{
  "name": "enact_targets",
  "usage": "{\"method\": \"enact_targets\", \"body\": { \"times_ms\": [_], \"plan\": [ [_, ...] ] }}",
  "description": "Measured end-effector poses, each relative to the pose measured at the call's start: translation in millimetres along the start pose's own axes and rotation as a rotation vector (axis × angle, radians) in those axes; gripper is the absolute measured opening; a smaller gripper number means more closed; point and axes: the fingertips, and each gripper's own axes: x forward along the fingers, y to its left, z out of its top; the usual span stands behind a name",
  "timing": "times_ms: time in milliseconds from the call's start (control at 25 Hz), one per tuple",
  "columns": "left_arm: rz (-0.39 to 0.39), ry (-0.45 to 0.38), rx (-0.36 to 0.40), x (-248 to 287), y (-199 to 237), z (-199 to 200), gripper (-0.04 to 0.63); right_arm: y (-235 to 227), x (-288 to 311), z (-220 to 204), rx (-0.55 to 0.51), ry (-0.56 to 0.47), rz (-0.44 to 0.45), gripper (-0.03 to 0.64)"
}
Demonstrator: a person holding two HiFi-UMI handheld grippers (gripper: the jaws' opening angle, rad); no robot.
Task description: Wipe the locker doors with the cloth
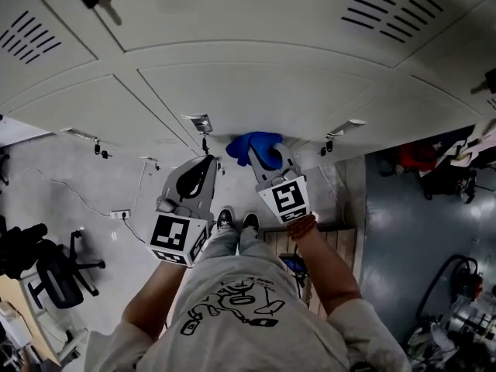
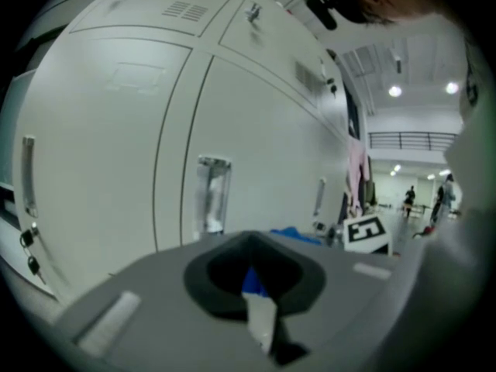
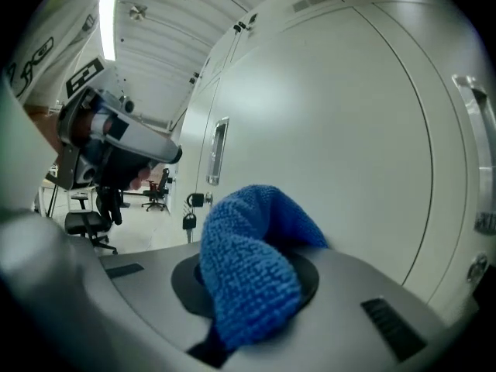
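I hold a blue cloth bunched in my right gripper, which is shut on it. The cloth touches the grey locker door low down, between two recessed handles. In the right gripper view the cloth bulges over the jaws of the right gripper, with the locker door close behind. My left gripper hangs just left of it, jaws shut with nothing held. In the left gripper view the left gripper points at the locker doors, near a handle.
Keys hang from locks on the lower doors. An office chair stands on the floor at the left, beside a power strip. A wooden pallet lies by my feet. Clothes and a hose are at the right.
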Motion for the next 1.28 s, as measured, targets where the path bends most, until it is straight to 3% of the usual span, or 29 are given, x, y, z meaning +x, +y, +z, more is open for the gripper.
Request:
{"method": "enact_targets", "body": {
  "times_ms": [320,560,760,1280],
  "plan": [
    [-0.005,0.016,0.011,7,-11,-1,0.002,-7,-3,-62,-0.002,0.131,0.017,0.023],
    [-0.029,-0.019,0.025,15,-23,14,0.002,-33,-25,-55,0.047,0.171,-0.021,0.023],
    [-0.043,-0.061,0.036,17,-26,35,0.002,-50,-48,4,0.018,0.098,-0.033,0.023],
    [-0.052,-0.163,0.066,11,-23,81,0.002,-74,-92,207,-0.086,-0.191,-0.051,0.023]
  ]
}}
